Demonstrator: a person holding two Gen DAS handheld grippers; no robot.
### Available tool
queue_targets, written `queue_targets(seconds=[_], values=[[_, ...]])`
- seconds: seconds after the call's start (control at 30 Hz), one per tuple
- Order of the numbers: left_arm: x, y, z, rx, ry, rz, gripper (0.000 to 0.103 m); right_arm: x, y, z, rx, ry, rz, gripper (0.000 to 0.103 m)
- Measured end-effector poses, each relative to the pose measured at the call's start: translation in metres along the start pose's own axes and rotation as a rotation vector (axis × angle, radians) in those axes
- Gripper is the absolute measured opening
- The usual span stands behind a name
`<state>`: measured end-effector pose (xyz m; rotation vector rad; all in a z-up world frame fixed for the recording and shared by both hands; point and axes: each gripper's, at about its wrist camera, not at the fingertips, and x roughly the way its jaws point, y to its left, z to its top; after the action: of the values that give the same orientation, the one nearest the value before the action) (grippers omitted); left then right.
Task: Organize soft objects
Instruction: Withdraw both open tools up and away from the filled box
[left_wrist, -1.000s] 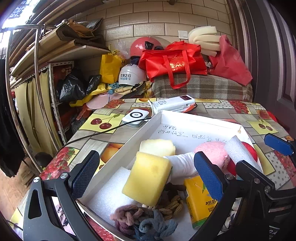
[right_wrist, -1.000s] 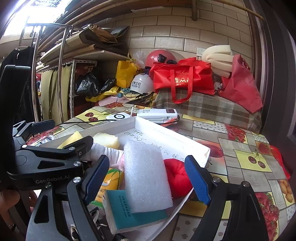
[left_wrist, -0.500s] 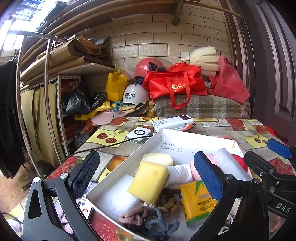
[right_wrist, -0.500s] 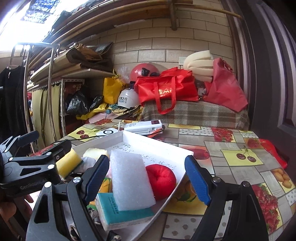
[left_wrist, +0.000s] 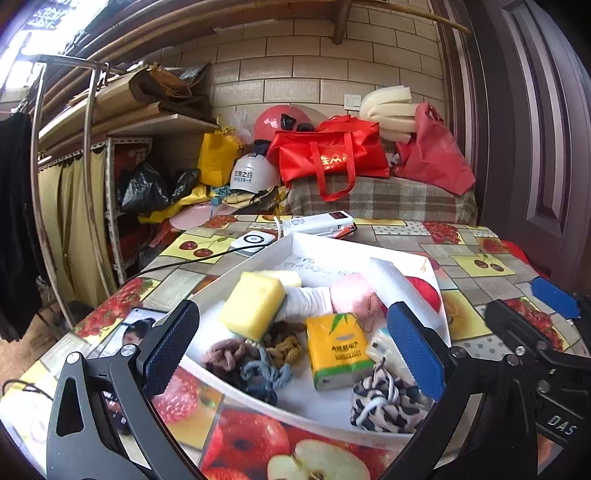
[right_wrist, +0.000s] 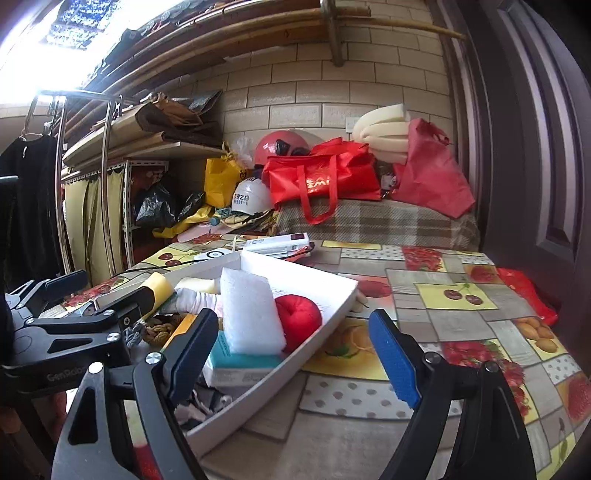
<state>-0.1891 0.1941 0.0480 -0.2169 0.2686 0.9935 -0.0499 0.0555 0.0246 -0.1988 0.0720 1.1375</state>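
A white tray (left_wrist: 236, 267) on the fruit-print table holds a yellow sponge (left_wrist: 253, 306), a white sock (left_wrist: 308, 301), a pink puff (left_wrist: 351, 295), a yellow tissue pack (left_wrist: 340, 349), braided hair ties (left_wrist: 243, 363) and a leopard-print scrunchie (left_wrist: 384, 402). My left gripper (left_wrist: 293, 349) stands open over the tray's near end, touching nothing. In the right wrist view a white foam block (right_wrist: 251, 314) leans by a red ball (right_wrist: 299, 317) above a teal-topped pack (right_wrist: 240, 363). My right gripper (right_wrist: 293, 358) is open at the tray's right rim (right_wrist: 325, 325), apart from it.
A phone (left_wrist: 136, 328) lies left of the tray. A white round device (left_wrist: 253, 240) with a black cable and a long white box (left_wrist: 317, 223) sit behind it. Red bags (left_wrist: 328, 158), helmets and a plaid-covered bench fill the back. A dark door (right_wrist: 535, 184) stands at the right.
Both grippers have drawn back from the tray, so its contents look smaller and its near end with the scrunchies shows. Both stay open and empty.
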Motion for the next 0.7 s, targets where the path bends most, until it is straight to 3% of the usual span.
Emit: queue_targets(seconds=[0.1,0.2,0.33,0.4,0.47,0.57,0.6,0.7], values=[[-0.014,-0.007,-0.005,-0.006,-0.012,0.045,0.103,-0.024,-0.008,-0.003,0.030,-0.043,0.001,0.084],[-0.023,-0.012,-0.009,-0.013,0.010,-0.019,0.103,-0.056,-0.015,-0.004,0.058,-0.134,-0.003,0.086],[-0.031,-0.022,-0.014,0.034,0.058,-0.048,0.103,-0.100,-0.024,-0.006,0.083,-0.255,-0.067,0.103],[-0.034,-0.028,-0.015,0.052,0.067,-0.052,0.103,-0.119,-0.030,-0.007,0.105,-0.300,-0.152,0.103],[-0.036,-0.029,-0.015,0.048,0.078,-0.054,0.103,-0.119,-0.038,-0.010,0.149,-0.255,-0.179,0.103],[-0.038,-0.025,-0.018,0.009,0.110,-0.053,0.103,-0.099,-0.050,-0.016,0.205,-0.062,-0.172,0.103],[-0.039,-0.025,-0.018,0.003,0.114,-0.053,0.103,-0.097,-0.055,-0.017,0.223,-0.041,-0.166,0.103],[-0.049,-0.029,-0.020,0.015,0.096,-0.039,0.103,-0.106,-0.063,-0.019,0.274,-0.105,-0.154,0.103]])
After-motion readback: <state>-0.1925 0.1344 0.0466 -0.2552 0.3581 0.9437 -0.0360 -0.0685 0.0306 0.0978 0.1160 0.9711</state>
